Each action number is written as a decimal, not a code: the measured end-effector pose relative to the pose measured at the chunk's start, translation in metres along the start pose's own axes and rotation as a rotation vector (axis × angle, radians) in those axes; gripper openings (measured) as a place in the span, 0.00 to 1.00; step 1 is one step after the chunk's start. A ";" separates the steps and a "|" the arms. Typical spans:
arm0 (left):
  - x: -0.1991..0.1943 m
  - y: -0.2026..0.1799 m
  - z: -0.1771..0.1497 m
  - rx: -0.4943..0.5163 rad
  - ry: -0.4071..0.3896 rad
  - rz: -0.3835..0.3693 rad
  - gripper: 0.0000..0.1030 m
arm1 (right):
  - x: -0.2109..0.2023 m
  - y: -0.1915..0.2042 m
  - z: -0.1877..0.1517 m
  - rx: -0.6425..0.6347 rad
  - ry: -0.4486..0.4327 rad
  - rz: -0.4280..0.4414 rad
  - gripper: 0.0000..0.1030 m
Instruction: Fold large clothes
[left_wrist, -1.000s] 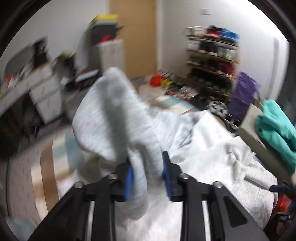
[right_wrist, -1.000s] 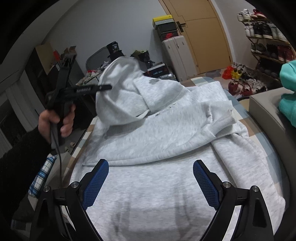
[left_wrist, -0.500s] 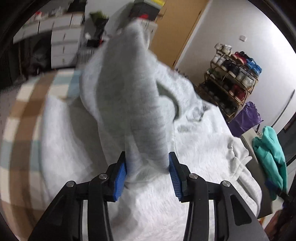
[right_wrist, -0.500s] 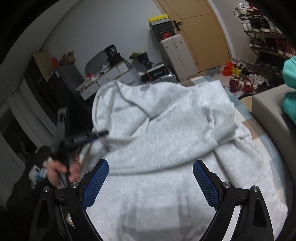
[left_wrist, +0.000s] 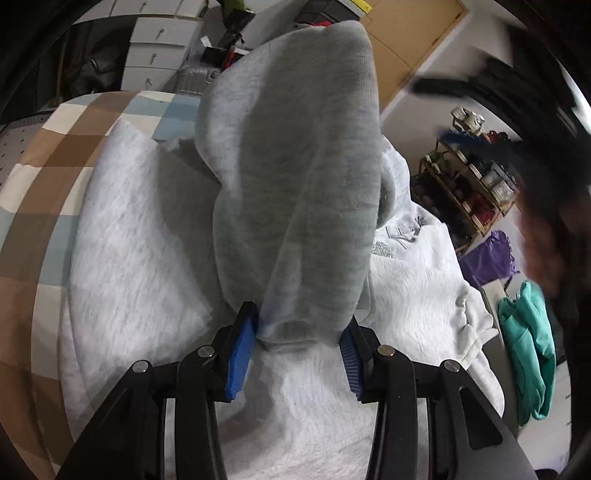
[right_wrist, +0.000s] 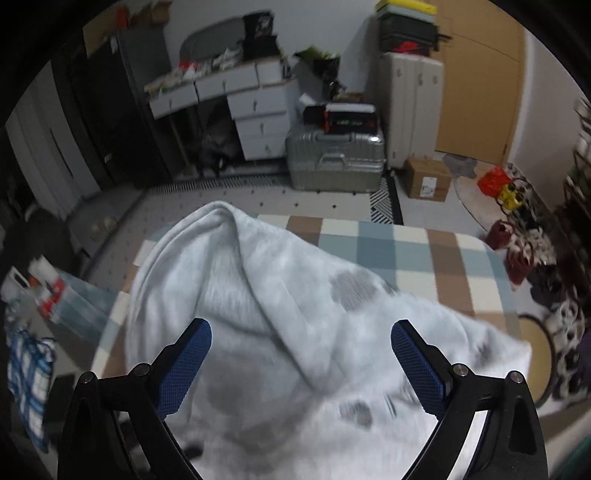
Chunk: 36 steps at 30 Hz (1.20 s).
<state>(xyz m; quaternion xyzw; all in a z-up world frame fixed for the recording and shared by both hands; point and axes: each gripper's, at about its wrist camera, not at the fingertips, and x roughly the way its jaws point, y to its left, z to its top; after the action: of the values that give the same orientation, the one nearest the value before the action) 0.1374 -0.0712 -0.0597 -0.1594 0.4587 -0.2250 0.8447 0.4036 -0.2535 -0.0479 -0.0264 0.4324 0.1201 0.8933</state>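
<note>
Two grippers: we hold one in each hand, both pointing down over a grey sweatshirt (left_wrist: 155, 236).
Left gripper (left_wrist: 298, 338): its jaws grip a bunched fold of the sweatshirt, the blue pads (left_wrist: 240, 350) pressing the cloth from both sides.
Held fold: we see it rising as a thick grey roll (left_wrist: 295, 166) from the jaws, well above the rest of the garment.
Right gripper (right_wrist: 301, 363): its jaws stand wide open with nothing between the pads; the cloth lies below them and we see no contact.
Right gripper in the left view: only a dark blur at the upper right, with a blurred hand (left_wrist: 543, 243) under it.
Sweatshirt, place: it lies spread over a checked blanket (left_wrist: 48, 162) of brown, cream and pale blue squares.
Sweatshirt, right view: a raised ridge of cloth (right_wrist: 236, 236) runs from its far edge toward the gripper, and a few darker grey patches (right_wrist: 347, 288) show on the fabric.
Sweatshirt, left view: stitched lettering (left_wrist: 402, 240) shows on the flat part, right of the held fold.
Beside the blanket: a teal garment (left_wrist: 532, 343) and a purple cloth (left_wrist: 487, 258) lie at the right edge of the left view.
Room behind: we see white drawers (right_wrist: 258, 110), a silver suitcase (right_wrist: 336, 158), a cardboard box (right_wrist: 428, 179) and a wooden door (right_wrist: 480, 92).
Shelves: a rack of shoes (left_wrist: 472, 173) stands against the far wall in the left view.
Sharpness: the right view is smeared, so we cannot tell fine detail of the cloth there.
</note>
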 end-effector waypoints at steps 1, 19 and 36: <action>0.000 0.002 0.001 -0.007 -0.001 -0.014 0.36 | 0.013 0.009 0.007 -0.035 0.005 -0.024 0.94; -0.048 -0.019 0.029 -0.020 -0.098 0.018 0.41 | -0.094 -0.009 -0.002 -0.125 -0.346 -0.260 0.03; -0.046 -0.060 0.056 -0.053 0.070 -0.160 0.83 | -0.133 -0.078 -0.195 0.276 -0.379 0.077 0.04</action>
<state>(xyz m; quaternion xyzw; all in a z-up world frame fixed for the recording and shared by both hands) 0.1482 -0.0945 0.0310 -0.2096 0.4794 -0.2849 0.8032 0.1932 -0.3846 -0.0708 0.1356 0.2702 0.0967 0.9483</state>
